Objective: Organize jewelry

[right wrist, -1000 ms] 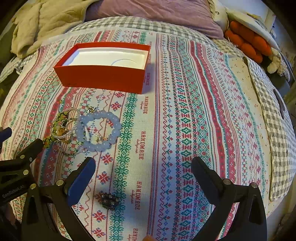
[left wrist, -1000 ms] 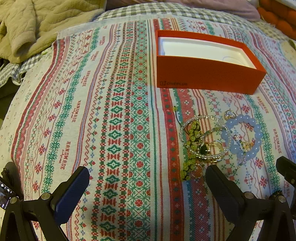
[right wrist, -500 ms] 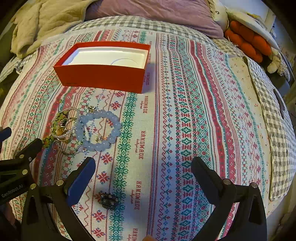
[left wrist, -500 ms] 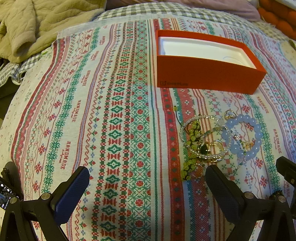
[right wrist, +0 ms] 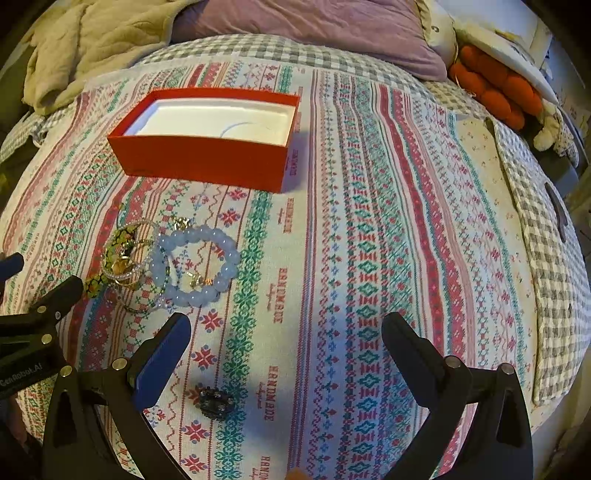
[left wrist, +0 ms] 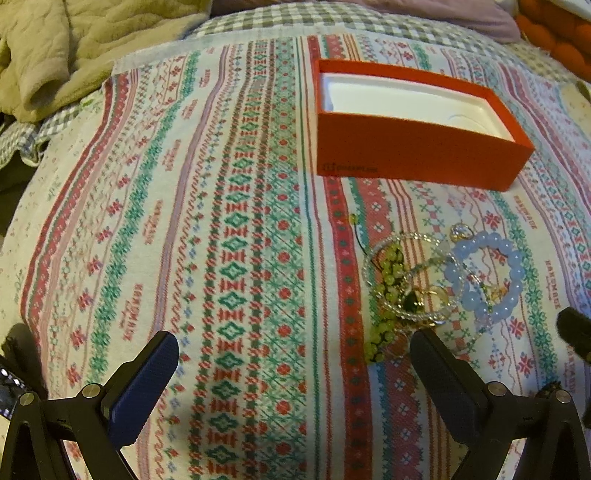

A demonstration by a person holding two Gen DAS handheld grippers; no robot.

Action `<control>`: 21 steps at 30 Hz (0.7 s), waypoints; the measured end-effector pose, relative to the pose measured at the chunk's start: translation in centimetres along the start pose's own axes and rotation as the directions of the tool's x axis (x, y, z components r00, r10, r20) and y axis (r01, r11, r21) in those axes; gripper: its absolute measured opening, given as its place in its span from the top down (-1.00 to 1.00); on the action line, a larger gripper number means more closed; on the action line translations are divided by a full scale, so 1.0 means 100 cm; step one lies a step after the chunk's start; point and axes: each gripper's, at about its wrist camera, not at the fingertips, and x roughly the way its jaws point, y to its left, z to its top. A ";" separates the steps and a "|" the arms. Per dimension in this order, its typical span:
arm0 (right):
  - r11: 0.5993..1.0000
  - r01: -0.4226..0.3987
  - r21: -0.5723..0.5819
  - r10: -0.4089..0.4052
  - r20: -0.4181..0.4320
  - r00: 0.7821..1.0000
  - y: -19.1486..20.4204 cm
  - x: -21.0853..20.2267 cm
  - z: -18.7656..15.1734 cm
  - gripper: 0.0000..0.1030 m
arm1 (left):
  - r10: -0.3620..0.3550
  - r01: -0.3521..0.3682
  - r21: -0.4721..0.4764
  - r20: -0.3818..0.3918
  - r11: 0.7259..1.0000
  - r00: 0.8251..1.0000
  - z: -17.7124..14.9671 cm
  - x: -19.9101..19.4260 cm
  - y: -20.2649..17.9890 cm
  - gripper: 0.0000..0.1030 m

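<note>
An open red box [left wrist: 417, 157] with a white empty inside stands on the patterned cloth; it also shows in the right wrist view [right wrist: 207, 162]. In front of it lies a tangle of jewelry: a pale blue bead bracelet [left wrist: 513, 266] [right wrist: 225, 277], clear bead bangles [left wrist: 373, 254] and a green bead strand [left wrist: 389, 277] [right wrist: 122, 240]. A small dark studded piece [right wrist: 216, 402] lies between the right fingers. My left gripper [left wrist: 293, 365] is open and empty, just left of the pile. My right gripper [right wrist: 286, 343] is open and empty, to the right of the pile.
The cloth [left wrist: 166, 221] covers a bed. A crumpled beige blanket [left wrist: 74, 44] lies at the back left, a purple pillow [right wrist: 314, 33] at the back, an orange cushion [right wrist: 495, 88] at the back right. Grey checked bedding [right wrist: 554, 240] runs down the right.
</note>
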 end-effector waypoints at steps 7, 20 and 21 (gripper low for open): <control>0.999 -0.044 0.020 0.045 -0.012 0.999 -0.012 -0.003 0.011 -1.00 | -0.064 0.064 0.009 -0.028 0.998 0.998 0.011 0.004 0.010 -0.99; 0.981 -0.164 0.101 0.173 -0.094 0.980 -0.022 0.022 0.038 -0.78 | -0.161 0.159 -0.031 -0.098 0.987 0.982 0.032 0.018 0.033 -0.80; 0.980 -0.172 0.098 0.182 -0.104 0.978 -0.020 0.027 0.040 -0.70 | -0.179 0.176 -0.035 -0.106 0.984 0.978 0.033 0.020 0.034 -0.80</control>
